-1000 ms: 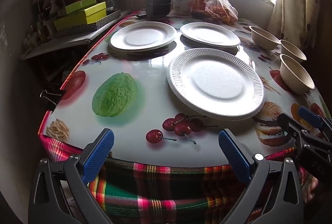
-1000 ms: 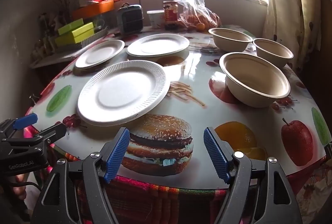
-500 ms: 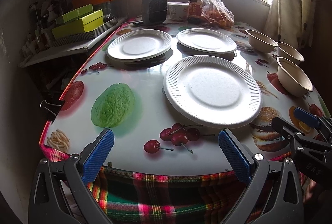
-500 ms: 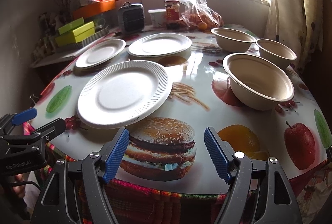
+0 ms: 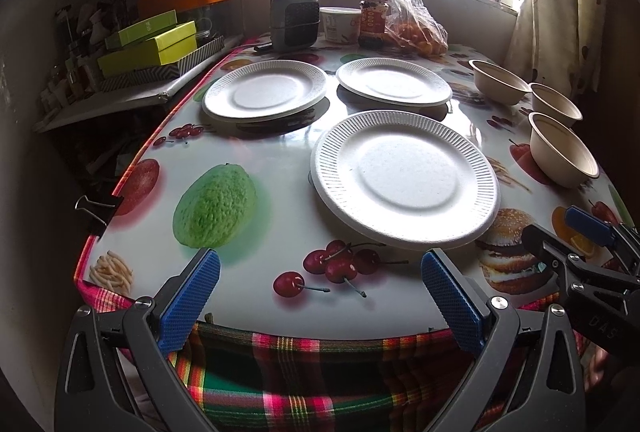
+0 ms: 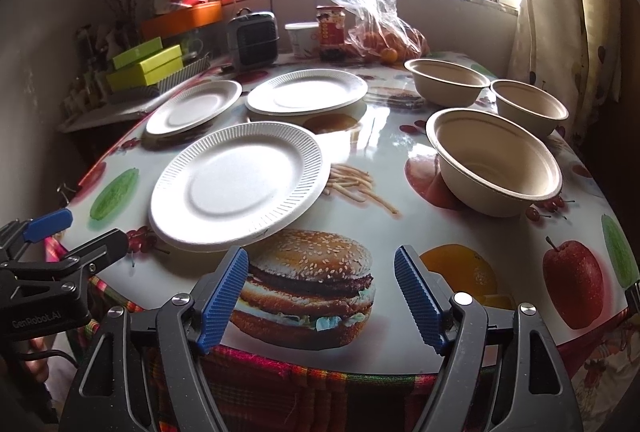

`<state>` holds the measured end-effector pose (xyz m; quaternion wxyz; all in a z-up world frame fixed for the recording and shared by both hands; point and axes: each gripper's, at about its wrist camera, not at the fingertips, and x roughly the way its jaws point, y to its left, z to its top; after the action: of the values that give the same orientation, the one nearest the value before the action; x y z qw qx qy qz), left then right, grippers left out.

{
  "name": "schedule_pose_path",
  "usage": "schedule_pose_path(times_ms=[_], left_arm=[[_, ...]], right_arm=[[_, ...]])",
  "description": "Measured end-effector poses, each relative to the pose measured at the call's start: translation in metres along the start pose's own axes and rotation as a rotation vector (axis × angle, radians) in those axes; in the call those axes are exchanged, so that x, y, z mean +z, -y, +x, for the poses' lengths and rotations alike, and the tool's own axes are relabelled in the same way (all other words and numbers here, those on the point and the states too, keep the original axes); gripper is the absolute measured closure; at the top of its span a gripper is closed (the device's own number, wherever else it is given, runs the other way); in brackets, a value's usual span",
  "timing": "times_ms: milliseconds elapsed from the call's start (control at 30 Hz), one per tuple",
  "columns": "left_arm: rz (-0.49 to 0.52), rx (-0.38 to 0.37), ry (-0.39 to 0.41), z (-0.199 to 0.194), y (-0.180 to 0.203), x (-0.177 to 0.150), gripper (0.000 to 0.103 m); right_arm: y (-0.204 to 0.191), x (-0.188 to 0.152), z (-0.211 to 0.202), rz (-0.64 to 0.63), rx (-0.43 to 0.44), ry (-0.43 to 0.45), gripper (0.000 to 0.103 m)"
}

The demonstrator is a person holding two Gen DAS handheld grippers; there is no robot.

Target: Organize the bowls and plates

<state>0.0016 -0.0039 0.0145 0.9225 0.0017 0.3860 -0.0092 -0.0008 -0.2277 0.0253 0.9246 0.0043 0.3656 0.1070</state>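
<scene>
Three white ribbed paper plates lie on the table: a near one point(image 5: 404, 180) point(image 6: 240, 182), a far left one point(image 5: 266, 92) point(image 6: 194, 106) and a far right one point(image 5: 394, 82) point(image 6: 308, 90). Three beige bowls stand at the right: near point(image 5: 562, 150) point(image 6: 496, 162), middle point(image 5: 556, 104) point(image 6: 528, 106) and far point(image 5: 498, 82) point(image 6: 448, 80). My left gripper point(image 5: 320, 296) is open and empty at the table's front edge, short of the near plate. My right gripper point(image 6: 320, 292) is open and empty over the burger print, to the right of the left gripper.
The table point(image 5: 248, 168) has a glossy fruit-print cover. At its far end stand a small grey heater point(image 5: 294, 16), a tub point(image 5: 340, 24), a jar point(image 5: 374, 20) and a plastic bag of oranges point(image 5: 404, 16). Green boxes point(image 5: 152, 44) sit on a shelf at the left. A curtain point(image 6: 568, 0) hangs at the right.
Both grippers have risen and tilted slightly; the table sits lower in both views. Nothing on the table has moved and both grippers stay open.
</scene>
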Motion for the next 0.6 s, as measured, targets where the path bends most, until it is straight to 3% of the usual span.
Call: schedule_pose_path(times_ms=[600], left_arm=[[-0.002,-0.003,0.001,-0.0006,-0.001,-0.0001,0.002]], right_arm=[[0.0002,-0.0002,-0.0011,-0.002,0.002,0.004,0.027]])
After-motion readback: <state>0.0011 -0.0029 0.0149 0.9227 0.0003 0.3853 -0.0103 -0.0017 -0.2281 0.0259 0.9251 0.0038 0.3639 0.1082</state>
